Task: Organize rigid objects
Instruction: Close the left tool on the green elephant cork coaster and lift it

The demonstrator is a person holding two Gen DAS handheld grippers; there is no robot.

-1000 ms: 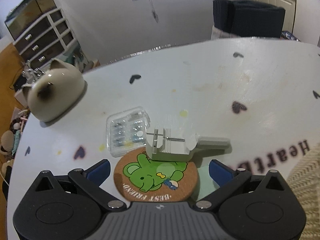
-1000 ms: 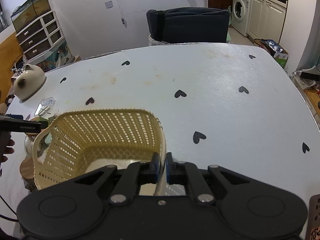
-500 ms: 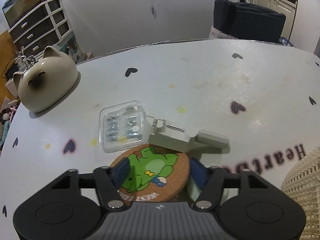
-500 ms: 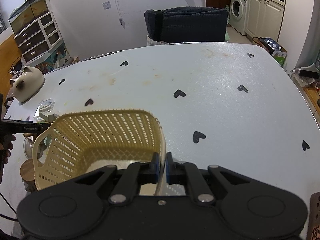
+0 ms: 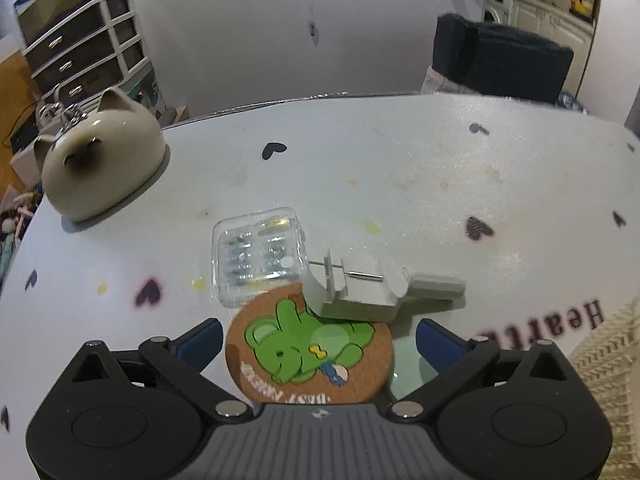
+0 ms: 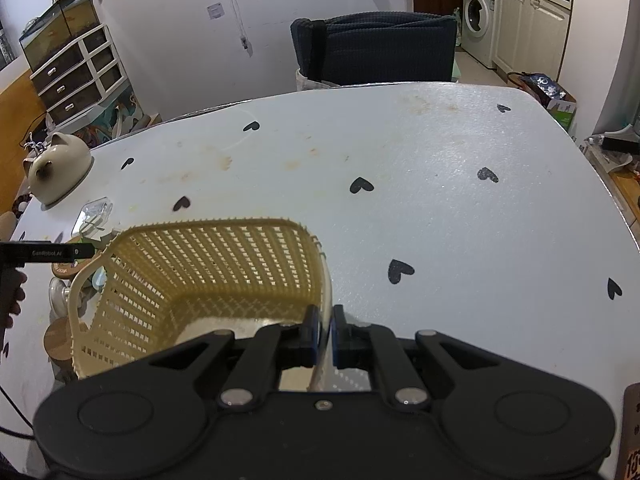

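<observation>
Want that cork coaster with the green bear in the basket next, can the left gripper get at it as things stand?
Probably yes. The left gripper straddles the cork coaster, jaws opening, pads off it. But the white plastic tool rests on its far edge and may shift.

On the table point(image 5: 400, 168), the tool point(image 5: 360, 292) overlaps the coaster point(image 5: 308, 360), case point(image 5: 258, 256) left of it, basket point(image 6: 208, 280) right.

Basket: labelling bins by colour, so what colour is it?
Pale yellow lattice plastic basket, clearest in the right wrist view.
</observation>
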